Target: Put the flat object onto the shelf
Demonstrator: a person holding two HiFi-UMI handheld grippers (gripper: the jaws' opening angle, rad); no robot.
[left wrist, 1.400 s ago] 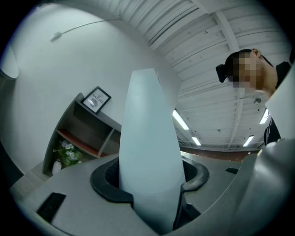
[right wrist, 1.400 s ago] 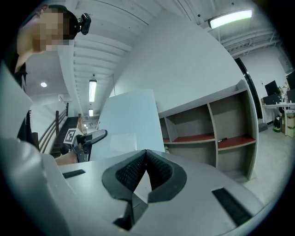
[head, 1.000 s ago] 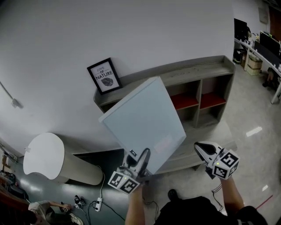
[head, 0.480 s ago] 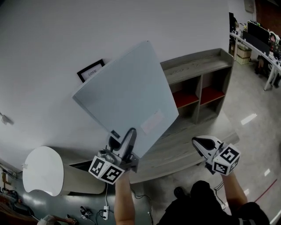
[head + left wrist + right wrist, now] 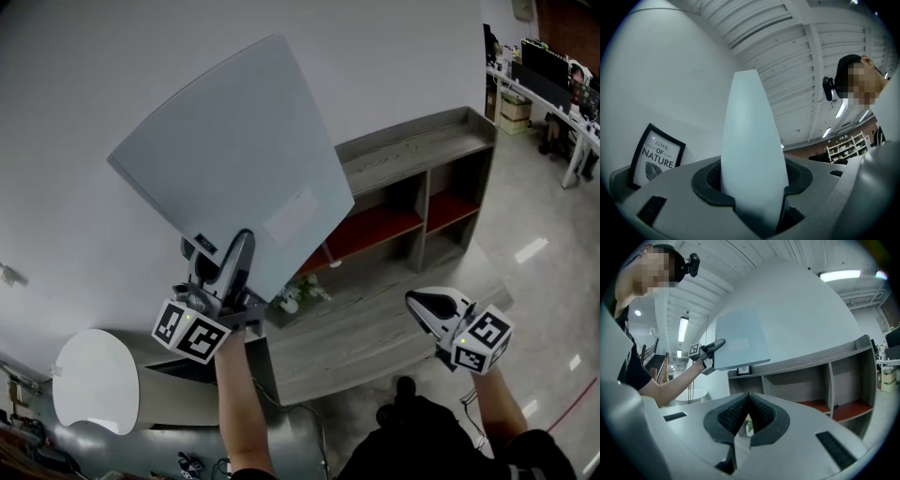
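The flat object is a large pale grey-blue panel [image 5: 234, 159]. My left gripper [image 5: 220, 261] is shut on its lower edge and holds it up, tilted, in front of the white wall and above the left end of the shelf. In the left gripper view the panel [image 5: 750, 140] stands edge-on between the jaws. The shelf [image 5: 412, 155] is a grey wooden unit with red-lined compartments, to the right of the panel. My right gripper [image 5: 414, 302] hangs low at the right, shut and empty. From the right gripper view, the panel [image 5: 740, 341] floats just above the shelf top [image 5: 811, 359].
A framed print [image 5: 656, 157] leans on the shelf top by the wall, hidden behind the panel in the head view. A small plant [image 5: 298, 292] sits on the low front ledge [image 5: 375, 328]. A white round table [image 5: 94, 380] stands at lower left, and desks [image 5: 544, 84] at far right.
My left gripper has lifted the panel up and to the left, and it now covers the framed print in the head view. The right gripper has barely moved.
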